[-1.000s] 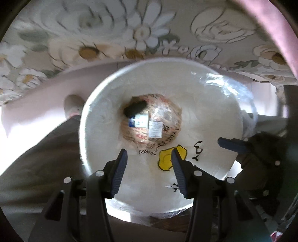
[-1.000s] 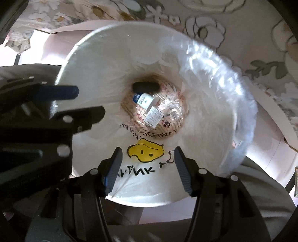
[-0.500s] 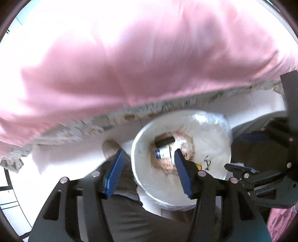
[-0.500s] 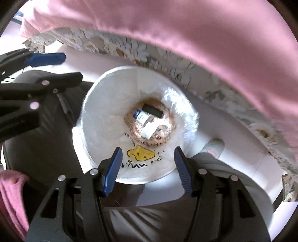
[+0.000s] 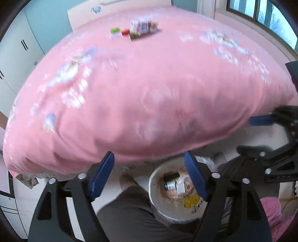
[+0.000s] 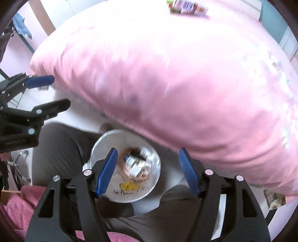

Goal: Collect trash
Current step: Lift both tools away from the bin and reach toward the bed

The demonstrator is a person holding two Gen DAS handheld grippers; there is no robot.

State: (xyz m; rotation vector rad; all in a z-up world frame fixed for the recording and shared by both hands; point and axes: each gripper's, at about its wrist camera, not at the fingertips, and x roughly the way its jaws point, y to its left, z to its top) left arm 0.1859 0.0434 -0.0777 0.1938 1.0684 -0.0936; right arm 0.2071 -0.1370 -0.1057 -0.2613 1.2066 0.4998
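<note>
A white trash bin (image 5: 160, 210) lined with a clear bag stands on the floor by the bed; it holds a few small boxes and wrappers (image 5: 174, 184). It also shows in the right wrist view (image 6: 104, 145). Several small boxes and cartons (image 5: 137, 30) lie far off on the pink bedspread, also in the right wrist view (image 6: 188, 7). My left gripper (image 5: 149, 176) is open and empty, high above the bin. My right gripper (image 6: 148, 172) is open and empty, also above the bin. Each gripper shows at the edge of the other's view.
A large bed with a pink quilt (image 5: 149, 89) fills most of both views. The person's grey trouser legs (image 5: 128, 214) stand next to the bin. White cupboards (image 5: 16, 52) line the left wall and a window (image 5: 260, 13) is at the far right.
Both grippers have risen and tilted up away from the bin, which now looks small and low in view. The bed top and the items on it have come into sight.
</note>
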